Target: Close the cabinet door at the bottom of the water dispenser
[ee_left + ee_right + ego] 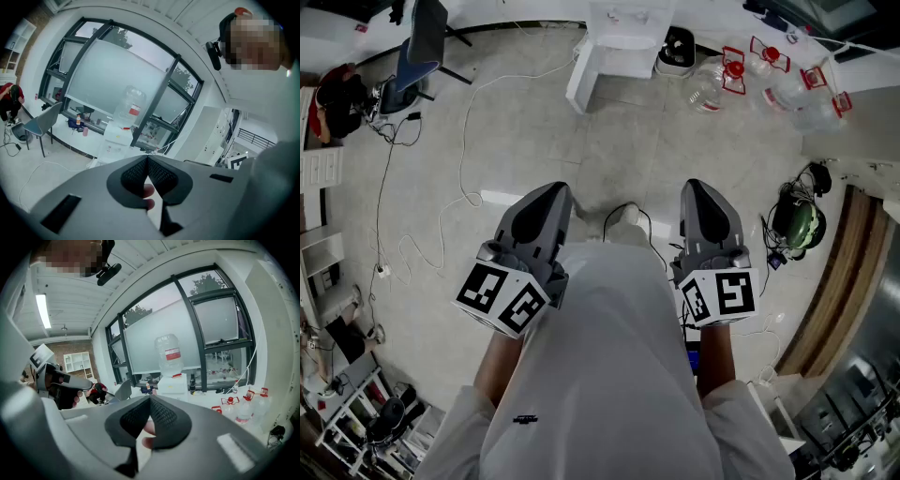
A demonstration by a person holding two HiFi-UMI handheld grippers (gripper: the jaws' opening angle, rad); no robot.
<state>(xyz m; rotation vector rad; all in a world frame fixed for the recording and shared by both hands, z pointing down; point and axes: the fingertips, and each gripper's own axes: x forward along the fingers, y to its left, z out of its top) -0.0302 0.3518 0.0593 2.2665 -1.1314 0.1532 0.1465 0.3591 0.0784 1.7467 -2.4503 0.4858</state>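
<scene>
The cabinet door [581, 86] appears to be the white panel angled out from the lower left of the water dispenser [623, 37]. It looks open and is nowhere near either tool, so the task has not begun.

Far to the left of the dispenser a blue chair [417, 52] stands on the floor [516, 131].

The left gripper [551, 192] is held close against the person's body, well back from the dispenser and aimed roughly toward it. Its jaws are together at the tips with nothing between them. That would suit pushing a panel better than grasping one.

On top of the dispenser, the left gripper view shows a clear water jug [132, 105] with a red label. I cannot tell whether it holds any water.

The right gripper [701, 192] is carried level with the left one and equally far from the dispenser. Its jaws are also pressed together and empty. Behind the pads in its own view are only the person's fingers [149, 427].

To the right of the dispenser, several clear bottles with red handles [733, 73] lie or stand on the floor. They look empty, though that is a judgement. Closing the door will first call for walking up to the dispenser.
</scene>
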